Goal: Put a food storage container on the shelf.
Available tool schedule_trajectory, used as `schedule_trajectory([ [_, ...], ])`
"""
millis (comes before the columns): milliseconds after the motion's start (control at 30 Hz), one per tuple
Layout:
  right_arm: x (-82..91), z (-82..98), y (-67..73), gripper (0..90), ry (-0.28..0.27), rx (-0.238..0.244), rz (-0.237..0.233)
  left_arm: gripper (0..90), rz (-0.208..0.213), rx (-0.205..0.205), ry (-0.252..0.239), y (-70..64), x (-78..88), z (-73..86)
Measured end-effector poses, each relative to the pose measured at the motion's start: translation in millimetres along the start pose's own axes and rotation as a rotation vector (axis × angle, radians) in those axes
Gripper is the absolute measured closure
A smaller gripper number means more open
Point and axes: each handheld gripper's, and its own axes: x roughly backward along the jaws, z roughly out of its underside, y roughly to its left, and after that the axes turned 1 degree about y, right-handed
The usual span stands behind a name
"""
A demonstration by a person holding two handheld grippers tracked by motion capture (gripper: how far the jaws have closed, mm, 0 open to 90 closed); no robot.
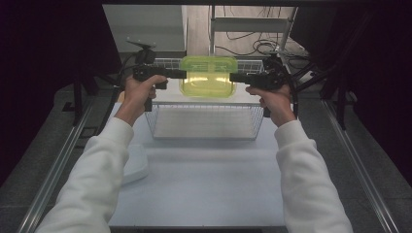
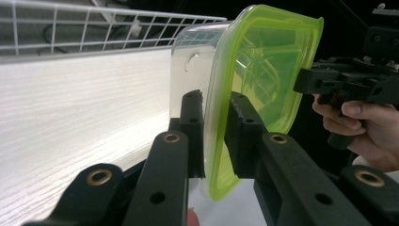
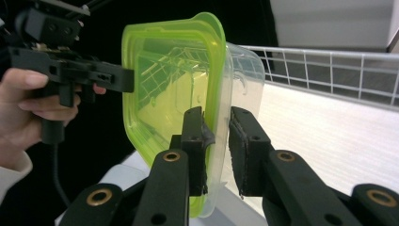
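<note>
Level, both hands (image 1: 141,92) flanking the lidded container (image 1: 208,76).

Wire basket (image 1: 204,121) sat mid-table, open on top, its floor bare, so a gripper could drop straight in. Lidded container (image 1: 208,76) hung over the far end of it, pinched between left gripper (image 1: 180,74) and right gripper (image 1: 232,76), blocking that end. White lid (image 1: 135,165) lay near-left on the table (image 1: 209,189); the near-centre and near-right surface was free. Dark frame legs (image 1: 340,102) crowded the far-right side.
</note>
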Motion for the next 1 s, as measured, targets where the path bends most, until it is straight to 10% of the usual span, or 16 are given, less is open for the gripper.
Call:
schedule_trajectory([
  [600, -38.1, -1.4, -41.9, 76.5, 0.115, -0.194, 0.047, 78.0, 0.011, 0.141, 0.101, 40.8, -30.0, -9.5],
  [1000, -54.9, 0.1, -57.0, 72.1, 0.104, -0.408, 0.068, 75.2, 0.033, 0.317, 0.088, 65.1, -43.4, -14.5],
])
